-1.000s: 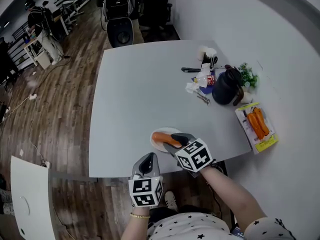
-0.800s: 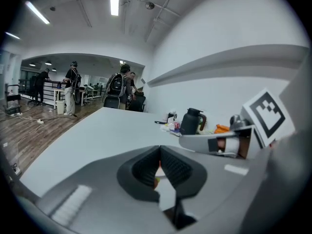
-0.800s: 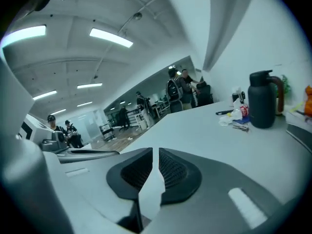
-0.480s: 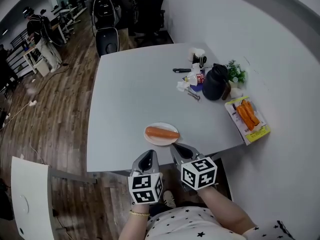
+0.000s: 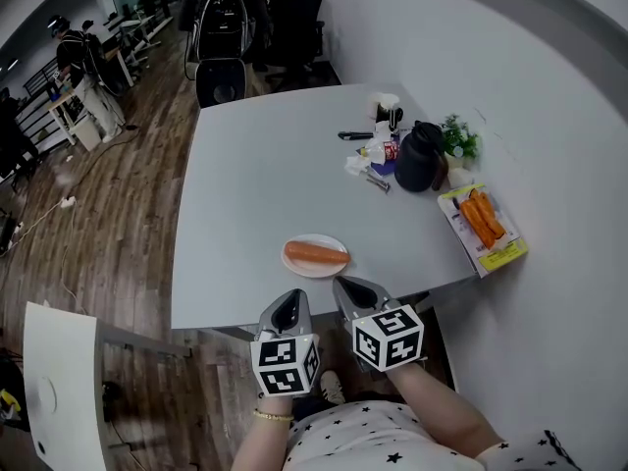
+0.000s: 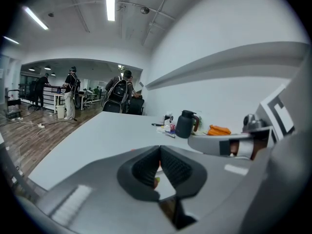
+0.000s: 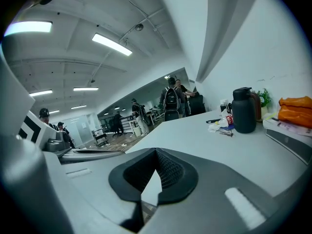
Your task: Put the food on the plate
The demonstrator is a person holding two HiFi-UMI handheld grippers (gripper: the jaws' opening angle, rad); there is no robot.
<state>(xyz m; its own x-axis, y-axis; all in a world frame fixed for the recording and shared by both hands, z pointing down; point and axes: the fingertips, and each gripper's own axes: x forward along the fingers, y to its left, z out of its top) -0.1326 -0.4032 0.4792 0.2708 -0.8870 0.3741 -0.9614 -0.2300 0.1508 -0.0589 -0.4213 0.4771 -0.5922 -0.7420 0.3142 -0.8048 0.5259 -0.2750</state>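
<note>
One orange food piece [image 5: 316,254] lies on the plate [image 5: 316,270] — more wait in the tray [image 5: 502,256] (possibly next). The left gripper [image 5: 291,308] and right gripper [image 5: 353,291] hover empty, jaws pressed together.

light: bright, even, from ceiling strip lights [image 6: 111,1] | shadows: soft and faint on the pale desk [image 5: 265,175] | edges: strong fisheye bending, dark corners | focus: close jaws blurred, room beyond sharp

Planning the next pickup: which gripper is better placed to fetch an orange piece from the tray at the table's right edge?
Probably right: the right gripper is shut, empty and nearer the tray than the left gripper.
</note>
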